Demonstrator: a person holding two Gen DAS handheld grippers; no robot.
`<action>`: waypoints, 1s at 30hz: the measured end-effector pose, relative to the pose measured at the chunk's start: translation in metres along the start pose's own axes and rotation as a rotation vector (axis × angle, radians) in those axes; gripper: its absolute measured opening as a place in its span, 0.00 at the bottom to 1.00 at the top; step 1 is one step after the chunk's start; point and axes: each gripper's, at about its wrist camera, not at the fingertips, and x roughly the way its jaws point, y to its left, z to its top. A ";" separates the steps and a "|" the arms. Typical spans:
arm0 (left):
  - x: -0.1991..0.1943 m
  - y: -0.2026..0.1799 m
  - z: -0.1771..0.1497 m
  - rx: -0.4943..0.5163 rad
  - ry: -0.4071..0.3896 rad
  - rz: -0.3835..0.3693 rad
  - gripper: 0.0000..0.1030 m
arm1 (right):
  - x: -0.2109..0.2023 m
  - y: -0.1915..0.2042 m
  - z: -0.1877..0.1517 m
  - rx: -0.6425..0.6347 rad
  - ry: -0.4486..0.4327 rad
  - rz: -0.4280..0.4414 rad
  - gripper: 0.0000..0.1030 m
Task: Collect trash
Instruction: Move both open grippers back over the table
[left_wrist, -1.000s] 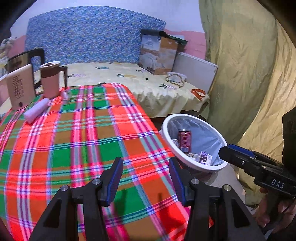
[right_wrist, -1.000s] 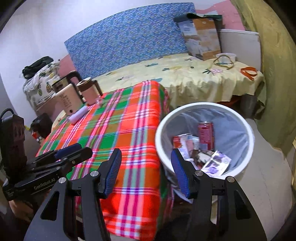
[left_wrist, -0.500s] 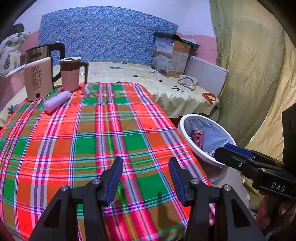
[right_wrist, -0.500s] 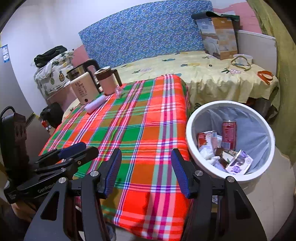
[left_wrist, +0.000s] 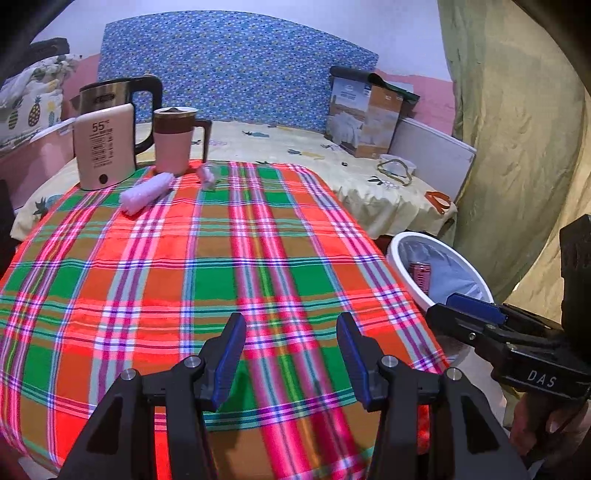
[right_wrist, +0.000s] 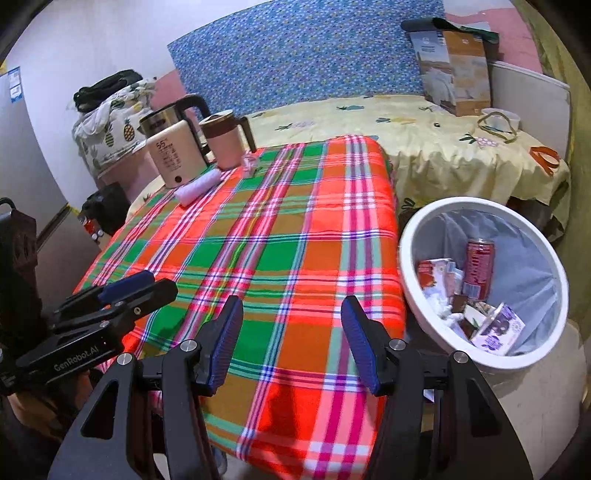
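Note:
A white trash bin (right_wrist: 410, 236) with a grey liner stands on the floor right of the table; it also shows in the left wrist view (left_wrist: 397, 251). It holds a red can (right_wrist: 478, 269), cartons and wrappers (right_wrist: 496, 326). My left gripper (left_wrist: 291, 354) is open and empty over the near edge of the plaid tablecloth (left_wrist: 184, 258). My right gripper (right_wrist: 291, 339) is open and empty above the table's near right corner, left of the bin. At the far end lie a white roll (left_wrist: 146, 190) and a small clear wrapper (left_wrist: 206, 175).
A cream kettle (left_wrist: 105, 147), a steel kettle behind it and a pink mug (left_wrist: 173, 142) stand at the table's far left. Behind is a bed with a yellow sheet (left_wrist: 314, 155), a cardboard box (left_wrist: 364, 110) and orange scissors (left_wrist: 437, 199). A green curtain (left_wrist: 517, 147) hangs right.
Both grippers have pulled back and swung left from the bin toward the table. More of the tablecloth and the kettles has come into view. Both jaws stay open and empty.

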 end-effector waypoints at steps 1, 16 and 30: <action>-0.001 0.003 0.000 -0.003 0.000 0.006 0.49 | 0.002 0.002 0.001 -0.002 0.003 0.003 0.55; -0.005 0.046 0.023 -0.013 -0.013 0.104 0.49 | 0.025 0.028 0.020 -0.069 0.017 0.035 0.55; 0.009 0.083 0.063 0.021 -0.030 0.226 0.49 | 0.056 0.048 0.061 -0.082 0.045 0.058 0.55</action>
